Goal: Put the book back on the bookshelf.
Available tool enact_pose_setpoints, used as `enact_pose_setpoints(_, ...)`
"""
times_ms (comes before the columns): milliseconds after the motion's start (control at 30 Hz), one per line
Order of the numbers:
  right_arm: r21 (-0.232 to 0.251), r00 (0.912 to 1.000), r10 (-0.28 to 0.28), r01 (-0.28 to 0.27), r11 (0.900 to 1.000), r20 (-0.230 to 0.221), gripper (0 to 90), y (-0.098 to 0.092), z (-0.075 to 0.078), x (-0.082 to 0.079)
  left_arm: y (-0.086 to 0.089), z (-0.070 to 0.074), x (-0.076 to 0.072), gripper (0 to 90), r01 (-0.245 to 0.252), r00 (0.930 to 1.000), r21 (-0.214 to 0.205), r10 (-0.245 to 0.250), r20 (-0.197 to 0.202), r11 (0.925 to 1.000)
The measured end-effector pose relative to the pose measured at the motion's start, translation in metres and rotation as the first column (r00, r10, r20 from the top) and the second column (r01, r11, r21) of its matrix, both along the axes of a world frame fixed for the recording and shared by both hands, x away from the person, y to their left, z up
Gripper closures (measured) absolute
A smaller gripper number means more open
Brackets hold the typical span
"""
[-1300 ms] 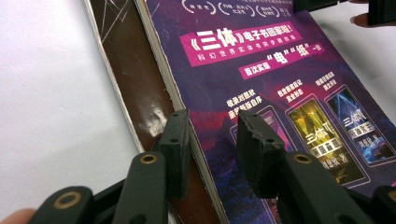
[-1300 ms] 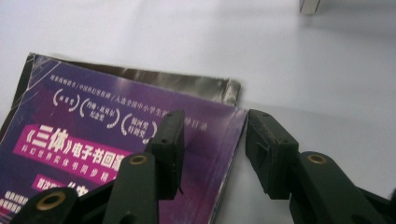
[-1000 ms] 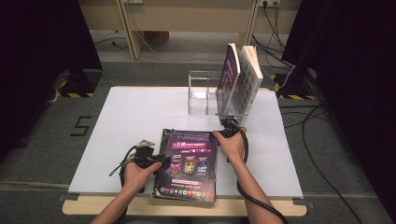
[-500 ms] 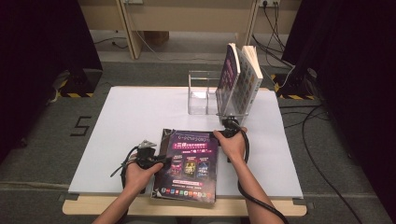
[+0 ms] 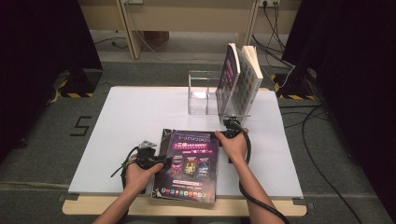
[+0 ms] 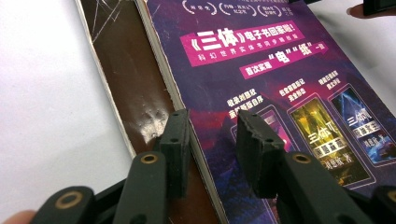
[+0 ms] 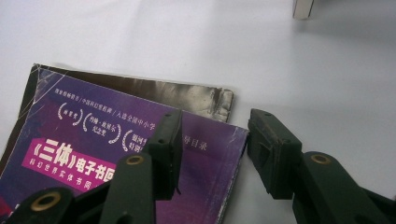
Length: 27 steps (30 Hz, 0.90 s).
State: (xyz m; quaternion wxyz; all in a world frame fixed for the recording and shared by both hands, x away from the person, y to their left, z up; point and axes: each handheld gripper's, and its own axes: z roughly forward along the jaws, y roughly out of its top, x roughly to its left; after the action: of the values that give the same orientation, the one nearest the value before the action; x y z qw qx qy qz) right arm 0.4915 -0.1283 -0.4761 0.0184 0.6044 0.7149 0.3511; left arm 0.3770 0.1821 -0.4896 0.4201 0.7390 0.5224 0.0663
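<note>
A paperback with a purple cover (image 5: 189, 165) lies flat near the table's front edge, a brown flap (image 6: 130, 70) showing along its left side. My left gripper (image 5: 163, 160) is at that left edge. In the left gripper view its jaws (image 6: 212, 119) stand apart, one over the brown flap and one over the purple cover (image 6: 261, 60). My right gripper (image 5: 223, 133) is at the book's far right corner. Its jaws (image 7: 217, 123) are open, straddling the right edge of the book (image 7: 93, 140), with one over the cover and one over bare table.
On the white table (image 5: 130, 116), a clear acrylic holder (image 5: 203, 91) stands at the back middle. Two books (image 5: 229, 79) (image 5: 247, 81) stand upright at its right end. A corner of something (image 7: 303, 7) shows just beyond the right gripper. Cables trail from both grippers.
</note>
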Motion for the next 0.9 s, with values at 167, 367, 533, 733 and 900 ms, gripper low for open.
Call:
enact_pose_setpoints(167,-0.003,1.0000,-0.006,0.006,1.0000,0.001,55.8,0.000,0.000,-0.001,-0.001,0.000,0.000,65.0,0.003,1.0000,0.016,-0.004,0.005,0.9999)
enact_pose_setpoints(367,0.004,0.9997,-0.025,0.025,0.9997,-0.005,56.0,0.001,-0.001,-0.001,-0.001,0.000,0.000,65.8,0.001,1.0000,0.018,-0.001,0.004,0.9998)
enact_pose_setpoints(533,-0.008,0.9995,-0.031,0.031,0.9995,0.002,57.6,0.003,0.000,-0.002,-0.001,0.001,-0.001,66.2,-0.003,1.0000,0.020,0.002,0.004,0.9998)
enact_pose_setpoints(733,0.026,0.9985,-0.051,0.051,0.9983,-0.019,58.2,0.001,0.006,-0.002,-0.001,0.001,-0.001,67.2,-0.008,1.0000,0.022,0.008,0.003,0.9997)
enact_pose_setpoints(900,0.055,0.9969,-0.073,0.075,0.9956,-0.028,58.2,0.000,0.010,-0.003,-0.002,0.000,-0.001,67.4,-0.016,0.9999,0.019,0.016,0.005,0.9997)
